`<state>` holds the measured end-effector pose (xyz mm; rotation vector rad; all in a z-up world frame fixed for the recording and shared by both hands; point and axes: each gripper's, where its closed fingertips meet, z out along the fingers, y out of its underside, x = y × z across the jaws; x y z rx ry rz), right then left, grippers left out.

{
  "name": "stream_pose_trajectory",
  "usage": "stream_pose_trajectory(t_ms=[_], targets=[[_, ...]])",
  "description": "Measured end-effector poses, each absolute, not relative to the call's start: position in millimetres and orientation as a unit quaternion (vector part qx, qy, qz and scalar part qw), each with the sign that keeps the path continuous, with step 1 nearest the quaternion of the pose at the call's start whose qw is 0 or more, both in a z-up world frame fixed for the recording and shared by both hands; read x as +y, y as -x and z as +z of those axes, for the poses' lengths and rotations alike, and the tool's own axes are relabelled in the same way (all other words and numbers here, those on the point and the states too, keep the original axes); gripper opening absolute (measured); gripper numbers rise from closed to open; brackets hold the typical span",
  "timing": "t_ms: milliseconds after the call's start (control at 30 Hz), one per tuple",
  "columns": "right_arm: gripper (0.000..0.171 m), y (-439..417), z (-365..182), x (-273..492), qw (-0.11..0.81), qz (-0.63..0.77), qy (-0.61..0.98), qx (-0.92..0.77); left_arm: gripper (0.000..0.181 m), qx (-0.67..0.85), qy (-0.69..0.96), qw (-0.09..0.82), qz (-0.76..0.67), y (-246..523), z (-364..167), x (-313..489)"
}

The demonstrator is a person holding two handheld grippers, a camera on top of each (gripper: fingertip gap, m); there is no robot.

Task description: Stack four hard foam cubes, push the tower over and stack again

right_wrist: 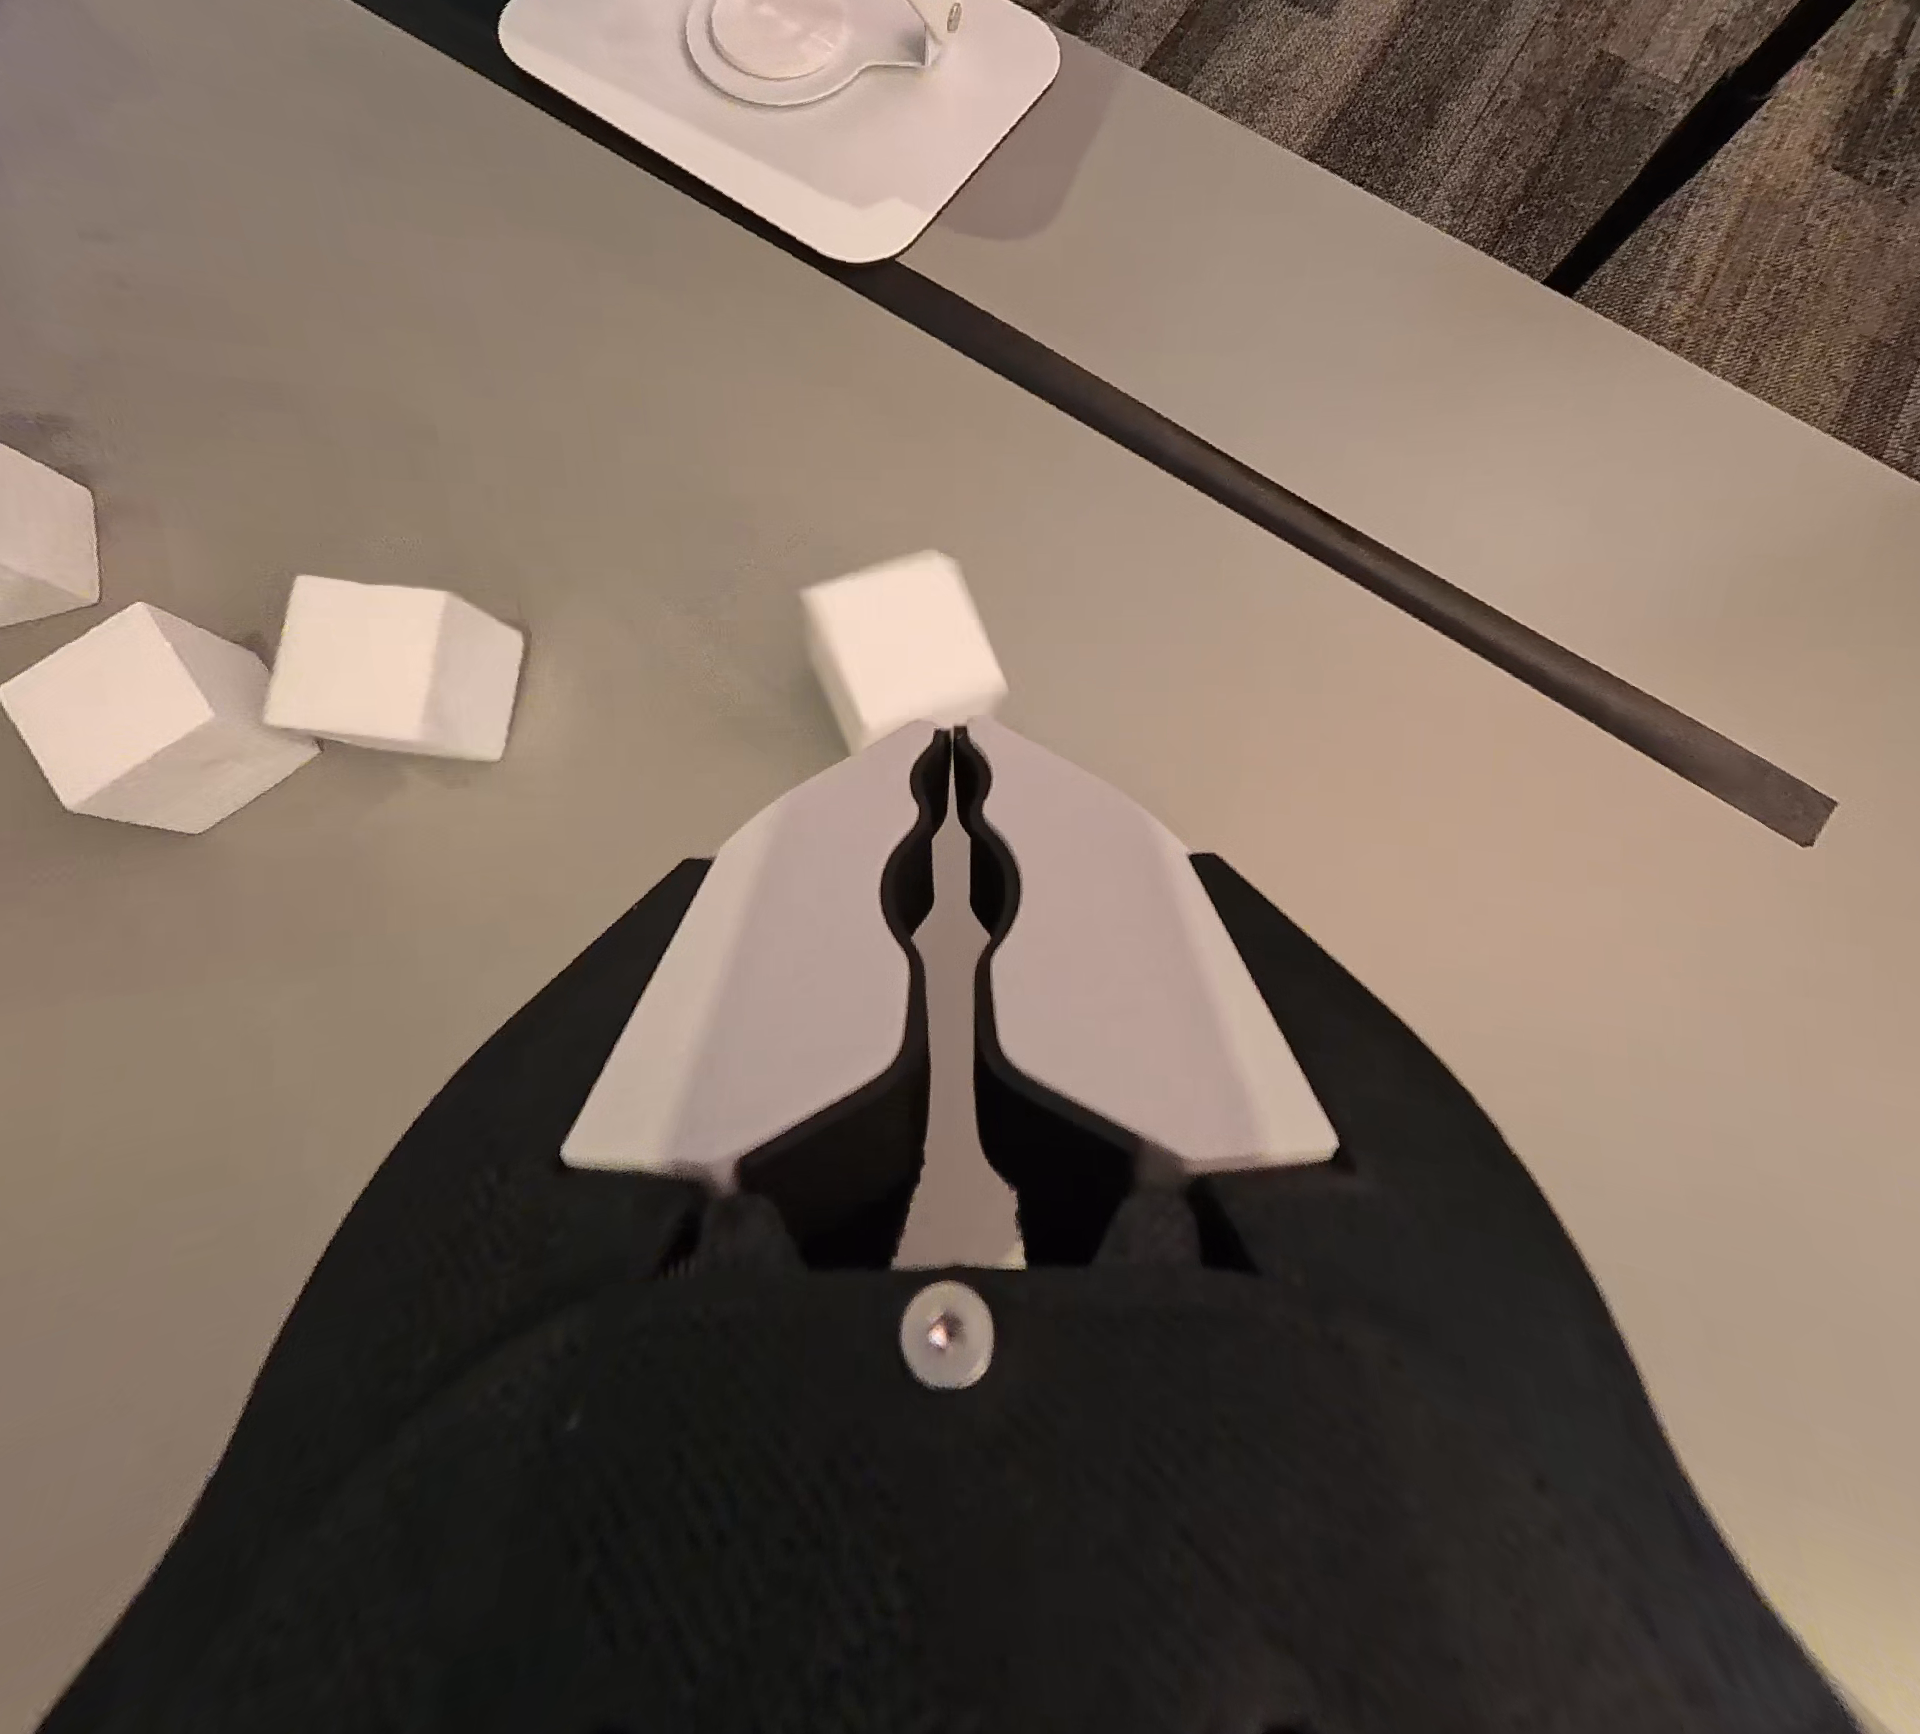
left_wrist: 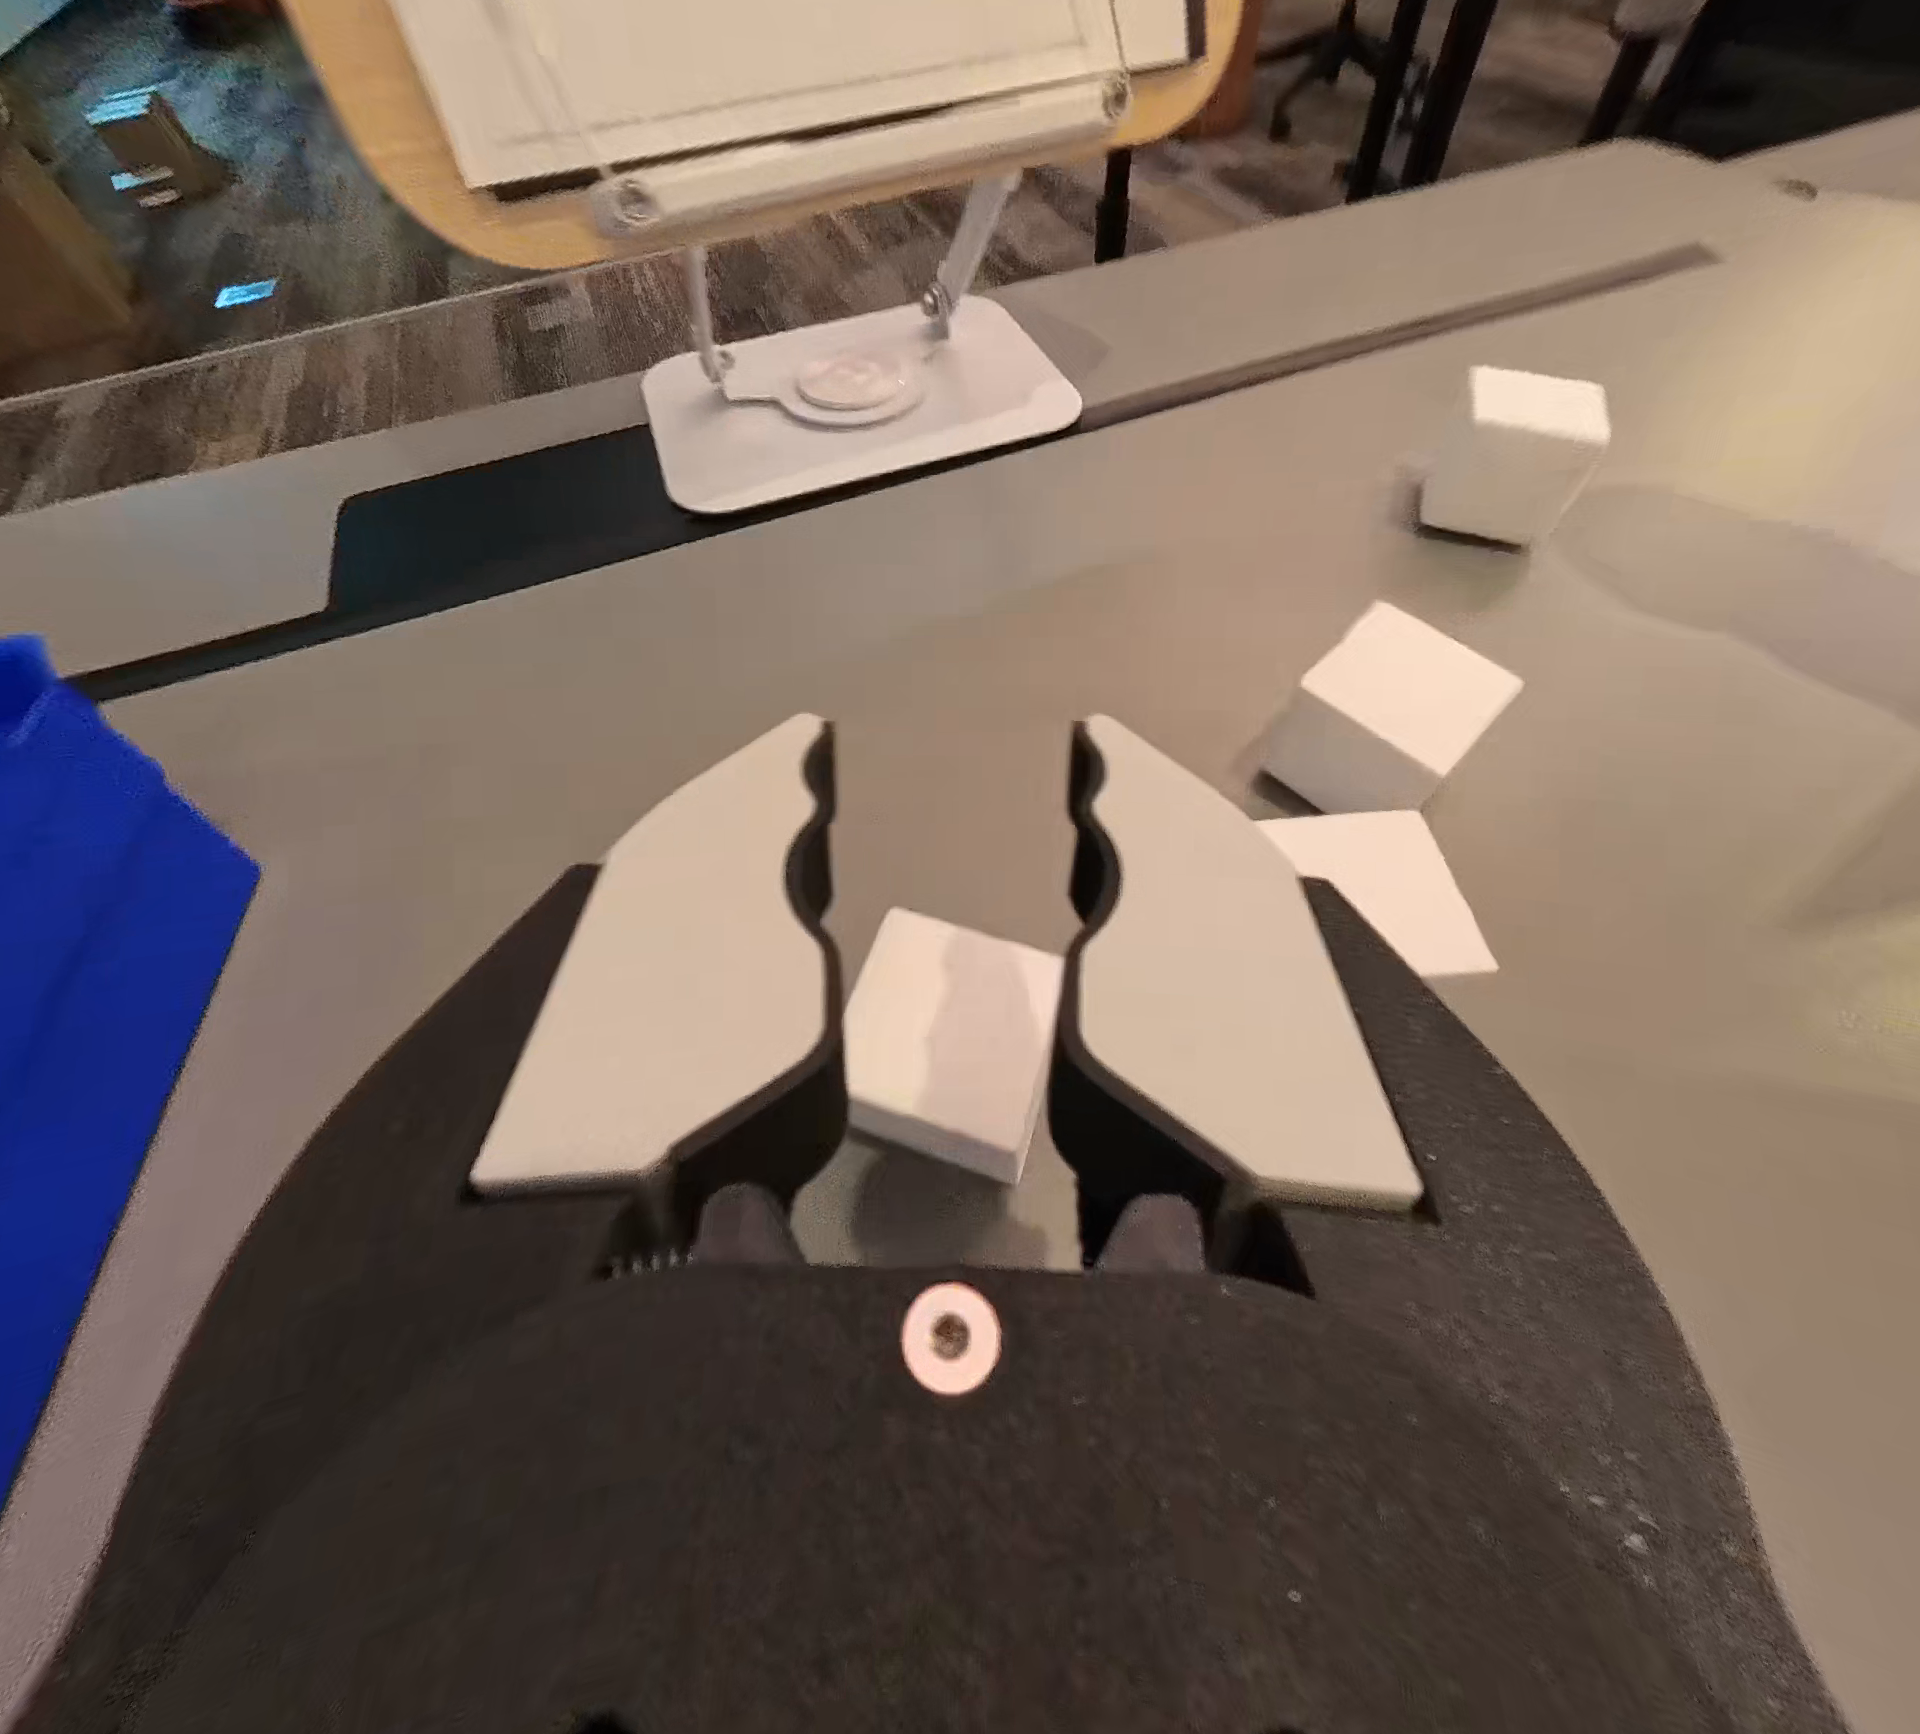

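We are seeing 4 white cubes lying apart on the grey worktop [left_wrist: 935, 624], none stacked.

In the left wrist view, the left gripper [left_wrist: 951, 734] is standing partly open, its fingers [left_wrist: 707, 936] flanking 1 cube [left_wrist: 951, 1050] that is sitting tilted deep between them, near the base. We cannot tell whether the fingers are touching it or whether it is resting on the worktop. Just beside the right finger a 2nd cube [left_wrist: 1387, 884] is lying, partly hidden by that finger. A 3rd cube [left_wrist: 1392, 708] is sitting just beyond it, and a 4th cube [left_wrist: 1507, 458] is lying farther toward the far edge, well apart from the rest. At the far edge a white stand [left_wrist: 862, 417] is carrying a wooden board [left_wrist: 343, 115] with a printed sheet [left_wrist: 810, 11] on it. A blue object [left_wrist: 94, 905] is showing at the left border.

In the right wrist view, the right gripper [right_wrist: 951, 734] is closed to a thin slit, holding nothing, and its tips are lying against or just in front of the lone cube [right_wrist: 899, 640]; contact is unclear. Toward the left, 2 cubes [right_wrist: 395, 666] [right_wrist: 145, 718] are sitting touching each other, and part of another cube [right_wrist: 42, 531] is showing at the left border. The stand's base [right_wrist: 779, 126] is sitting at the far edge, beside a dark strip [right_wrist: 1351, 541] that is running along that edge.
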<state>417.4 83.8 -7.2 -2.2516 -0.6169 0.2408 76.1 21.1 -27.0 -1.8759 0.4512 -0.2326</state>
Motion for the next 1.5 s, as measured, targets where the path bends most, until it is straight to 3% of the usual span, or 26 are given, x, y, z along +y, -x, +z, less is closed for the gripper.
stream_pose_trajectory(t_ms=[67,133,300,533,800,933,1100,1133,1267,1333,1500], targets=[[0.003,-418,-10,85,0.386,0.099,0.884,-0.243,0.06,0.165,0.787,0.58,-0.127,-61,-27,14],[0.009,-419,-16,88,0.382,0.102,0.887,-0.238,0.066,0.154,0.781,0.587,-0.146,-53,-36,8],[0.026,-421,-31,95,0.374,0.099,0.891,-0.236,0.097,0.191,0.813,0.542,-0.095,-47,-77,3],[0.045,-417,-53,105,0.411,0.145,0.849,-0.299,0.088,0.266,0.82,0.501,-0.078,-54,-102,2],[0.066,-423,-67,100,0.436,0.207,0.821,-0.307,0.09,0.287,0.806,0.505,-0.117,-59,-104,4],[0.074,-424,-80,115,0.47,0.161,0.806,-0.323,0.089,0.319,0.823,0.461,-0.091,-62,-127,4],[0.083,-424,-96,129,0.471,0.162,0.812,-0.304,0.072,0.34,0.826,0.447,-0.043,-60,-136,12],[0.084,-425,-103,131,0.462,0.158,0.819,-0.302,0.064,0.34,0.828,0.444,-0.046,-61,-137,12],[0.083,-431,-137,139,0.409,0.123,0.854,-0.295,0.063,0.337,0.833,0.435,-0.05,-61,-132,13],[0.061,-431,-143,139,0.4,0.107,0.857,-0.307,0.063,0.331,0.817,0.466,-0.077,-67,-110,9],[0.061,-423,-130,135,0.417,0.135,0.847,-0.301,0.063,0.368,0.721,0.552,-0.198,-115,-36,-10]])
